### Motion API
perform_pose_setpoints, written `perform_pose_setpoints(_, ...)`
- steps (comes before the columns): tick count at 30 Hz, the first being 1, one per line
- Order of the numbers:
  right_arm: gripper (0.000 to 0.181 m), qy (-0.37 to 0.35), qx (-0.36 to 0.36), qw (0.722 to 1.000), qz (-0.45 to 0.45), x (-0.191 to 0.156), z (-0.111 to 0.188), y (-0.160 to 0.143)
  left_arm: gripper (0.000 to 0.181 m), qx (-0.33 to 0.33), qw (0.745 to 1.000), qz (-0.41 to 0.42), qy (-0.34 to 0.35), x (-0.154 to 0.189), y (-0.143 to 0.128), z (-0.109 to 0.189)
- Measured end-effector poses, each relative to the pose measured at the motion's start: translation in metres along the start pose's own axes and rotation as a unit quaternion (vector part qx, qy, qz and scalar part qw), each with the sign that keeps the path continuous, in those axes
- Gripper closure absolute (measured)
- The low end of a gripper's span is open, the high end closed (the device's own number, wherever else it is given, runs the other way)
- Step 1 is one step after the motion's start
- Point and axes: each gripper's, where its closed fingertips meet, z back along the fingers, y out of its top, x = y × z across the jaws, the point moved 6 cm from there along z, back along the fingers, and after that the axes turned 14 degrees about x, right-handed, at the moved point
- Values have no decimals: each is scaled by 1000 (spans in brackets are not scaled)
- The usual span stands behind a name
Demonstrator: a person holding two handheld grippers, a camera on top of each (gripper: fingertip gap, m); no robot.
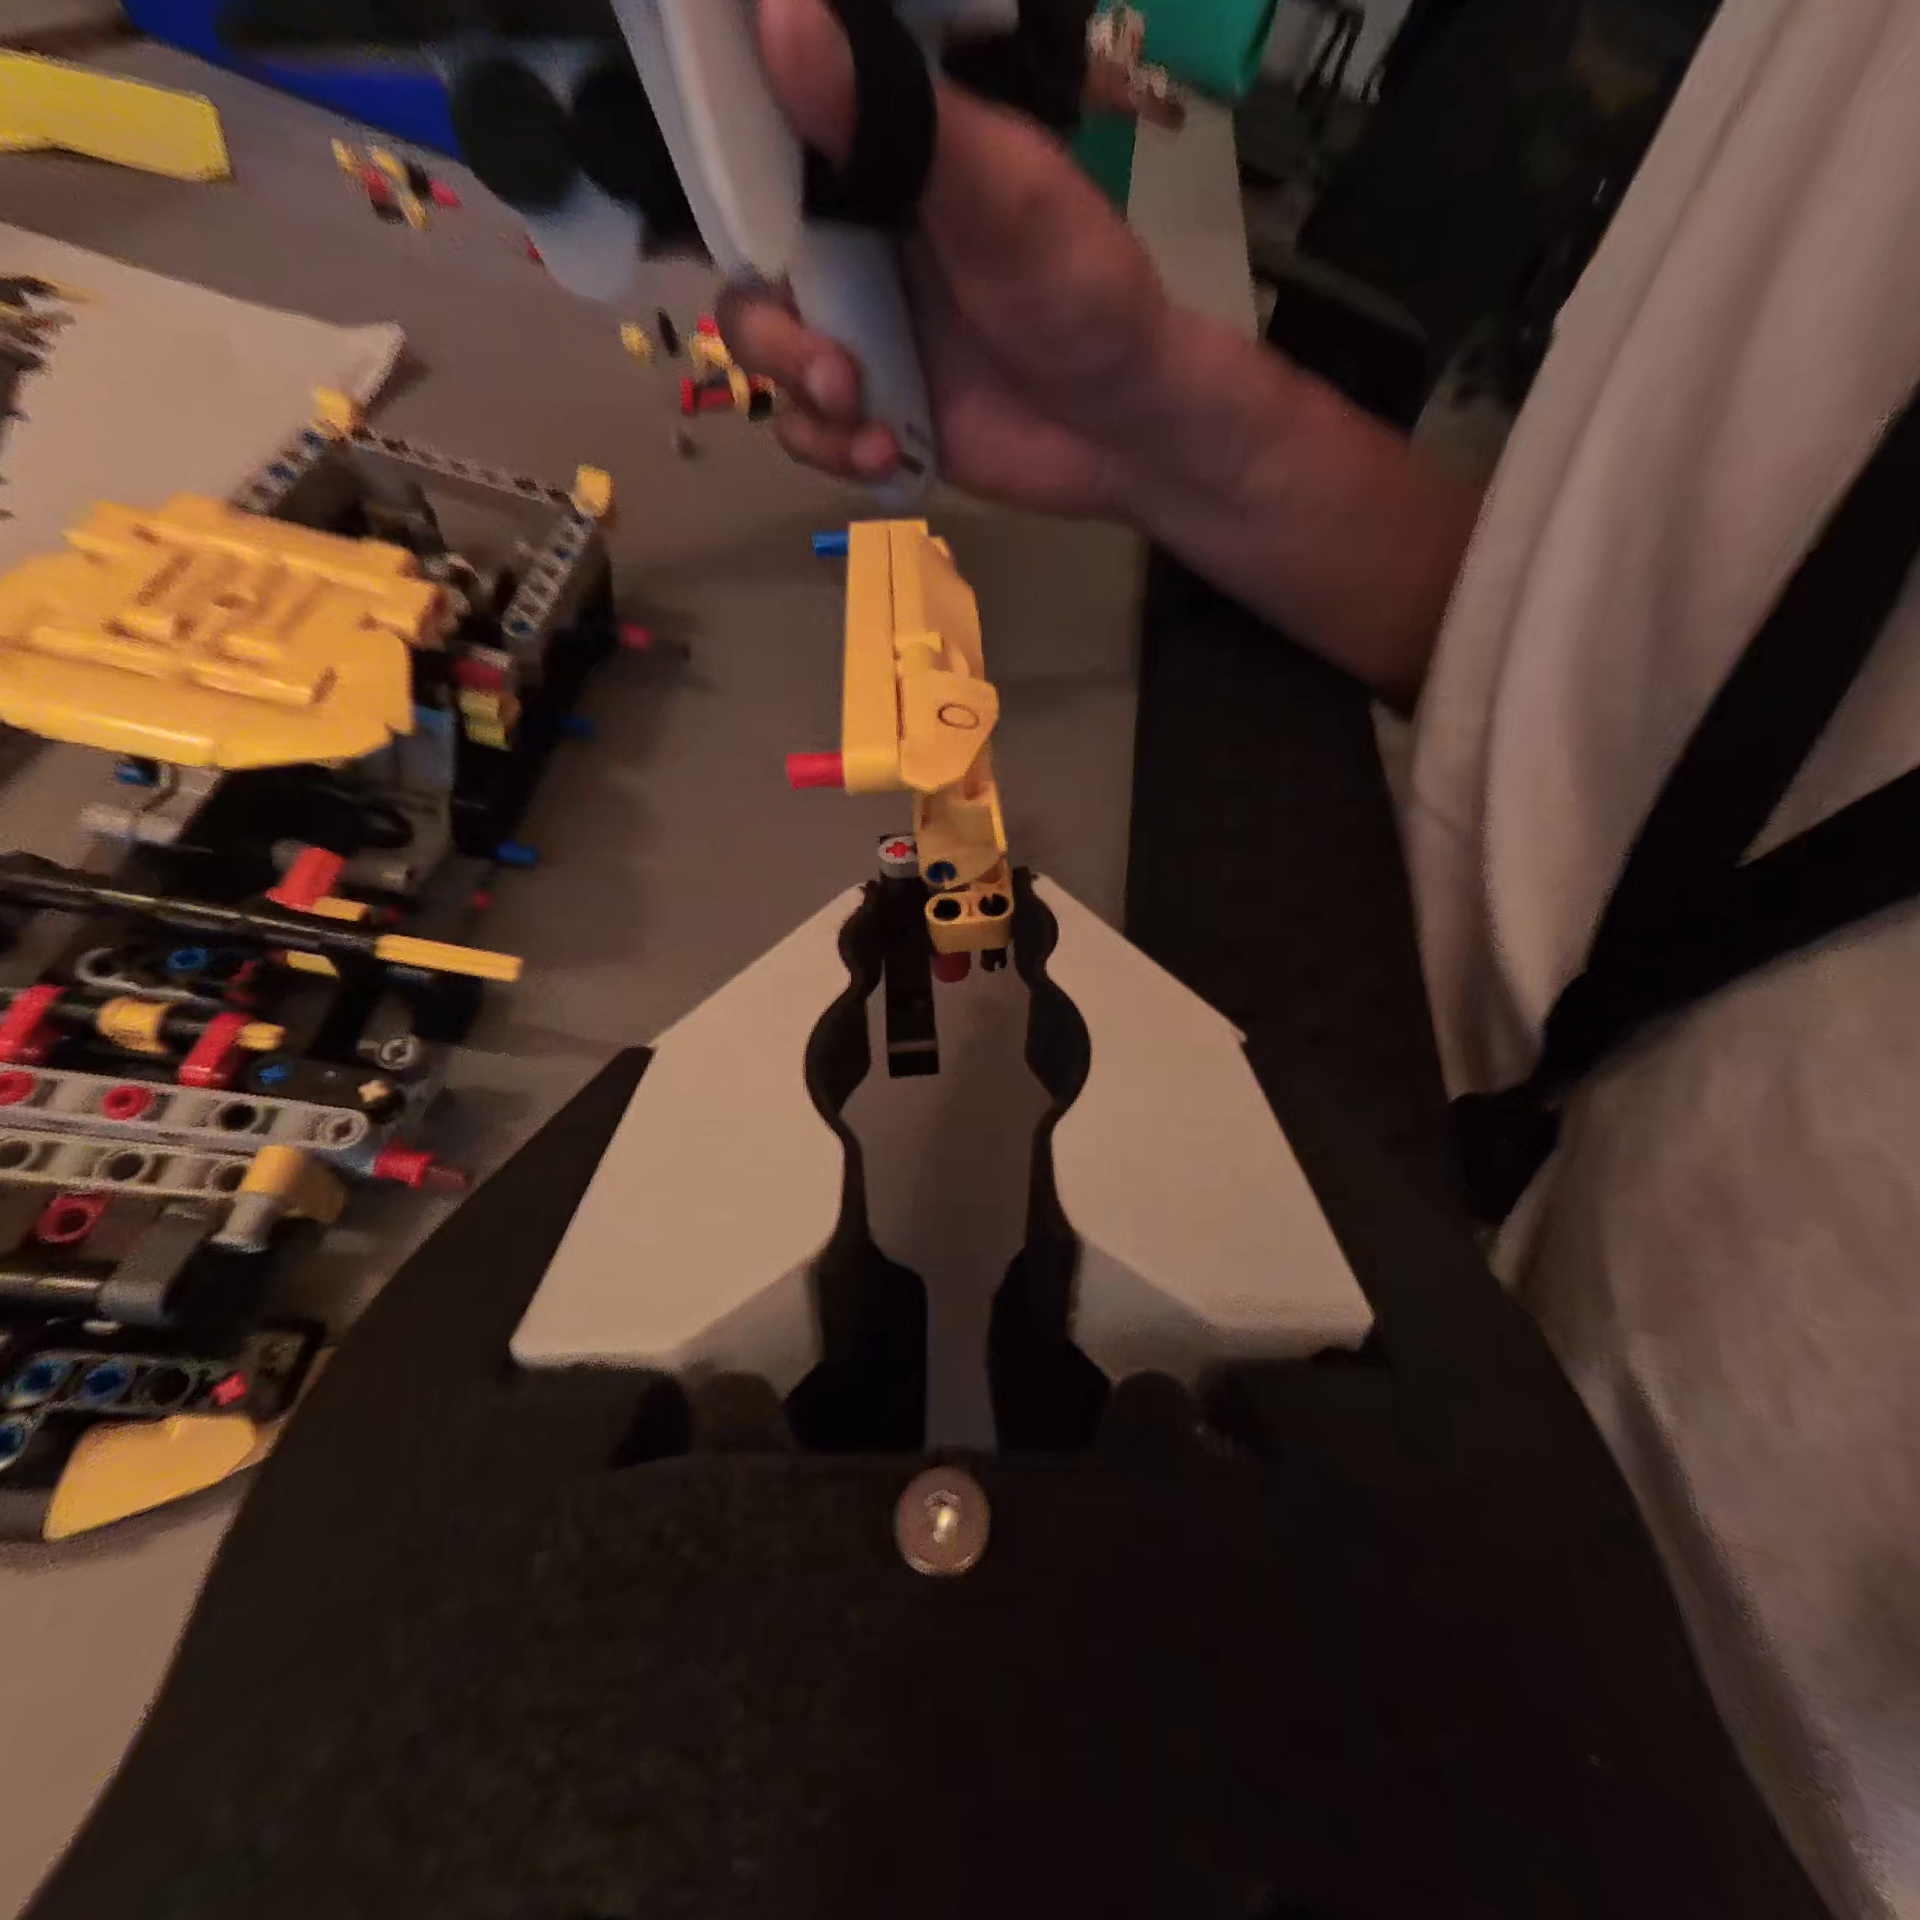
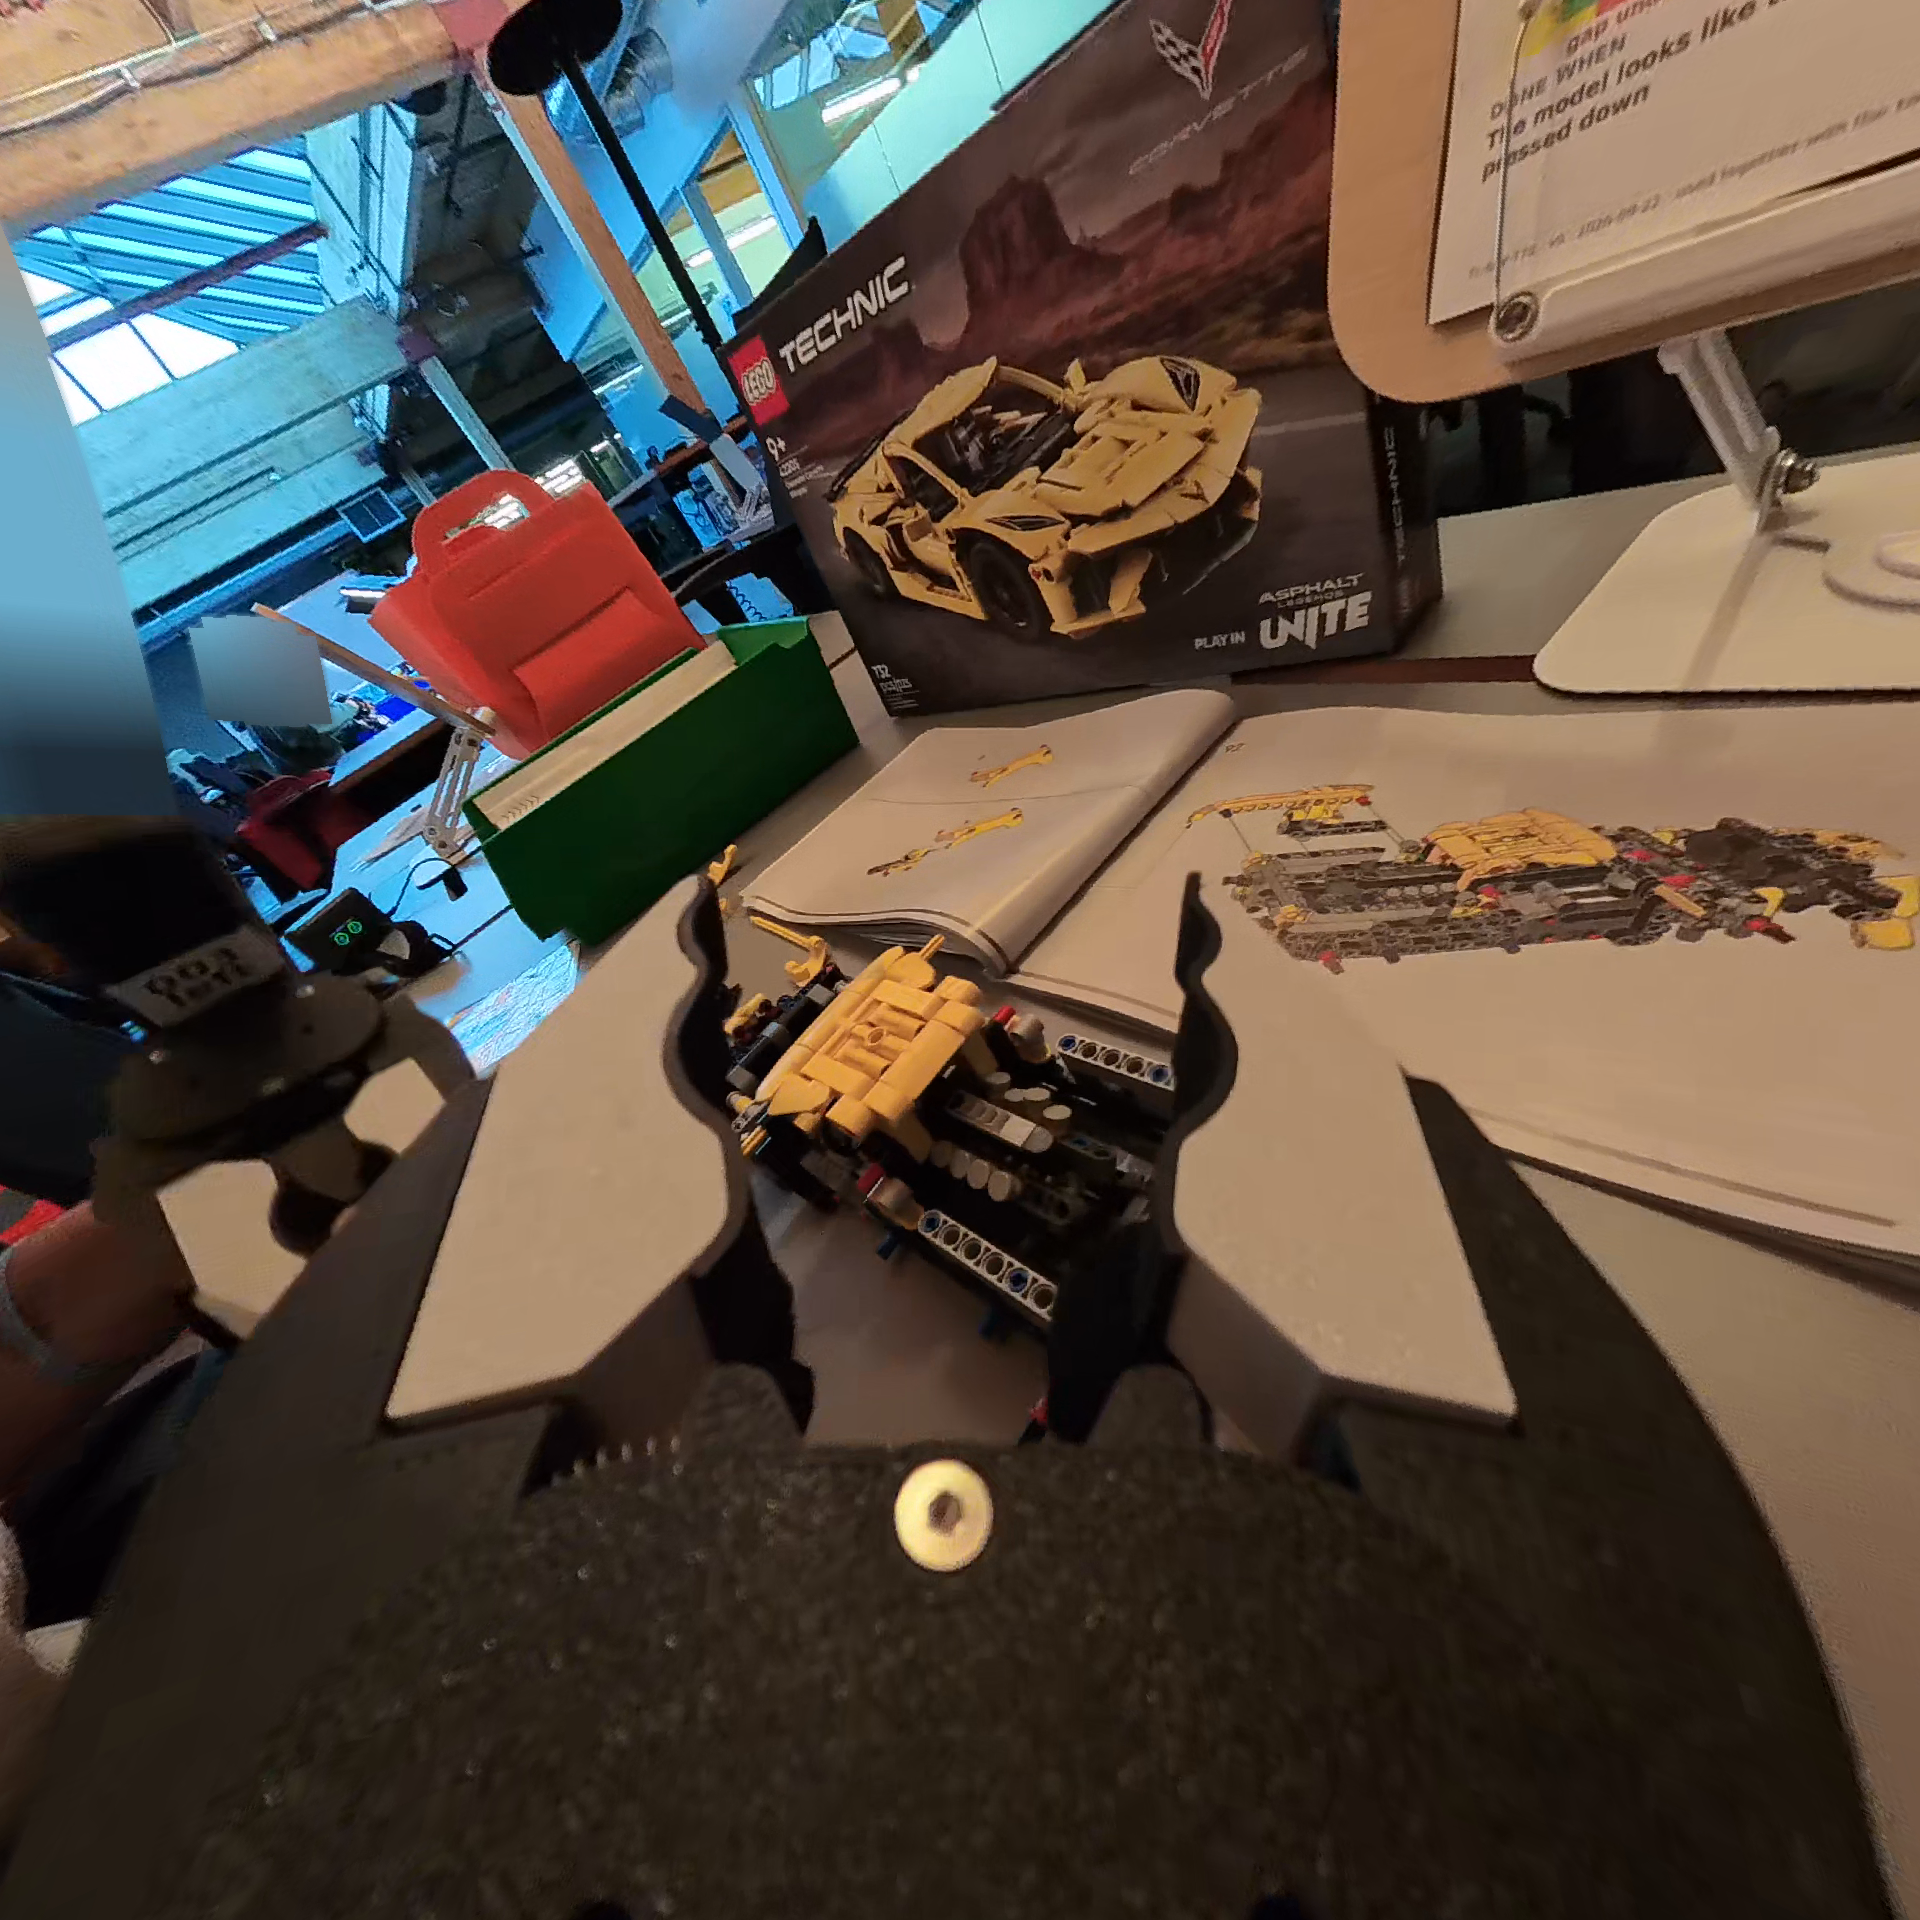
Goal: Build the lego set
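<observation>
Open-plan workshop/lab space: exposed timber beams [image 2: 208,114] and skylights [image 2: 156,270] overhead, rows of cluttered workbenches [image 2: 686,468] behind, plus an instruction sheet on a stand [image 2: 1714,343] on this table [image 2: 1662,1382].

There's printed lettering and a red logo patch on the dark set box [image 2: 1122,436], well beyond the jaws. Up to their right, a printed white sheet [image 2: 1662,135] is clipped to a stand. Just past the jaw tips, the open instruction booklet [image 2: 1039,831] carries a small page number.
</observation>
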Motion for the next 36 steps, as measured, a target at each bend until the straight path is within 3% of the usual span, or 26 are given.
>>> perform_pose_setpoints(4,96,-4,-7,1000,-5,2,0,-2,157,-79,996,-47,20,-14,-22,-15)
perform_pose_setpoints(8,97,-9,-16,1000,-2,5,0,-5,157,-90,995,-29,10,-17,-28,-25)
perform_pose_setpoints(19,98,-53,-76,994,57,16,-2,-20,153,-158,983,-93,33,-15,-43,-29)
perform_pose_setpoints(23,98,-60,-86,992,74,19,-2,-19,135,-123,989,-78,13,-5,-40,-22)
perform_pose_setpoints(29,101,-74,-99,987,106,27,1,-17,132,103,989,-28,103,-38,22,39)
perform_pose_setpoints(32,101,-77,-104,986,105,27,0,-20,132,173,958,-29,227,-72,30,76)
perform_pose_setpoints(36,102,-80,-115,983,120,27,-1,-24,134,142,903,-100,392,-101,25,118)
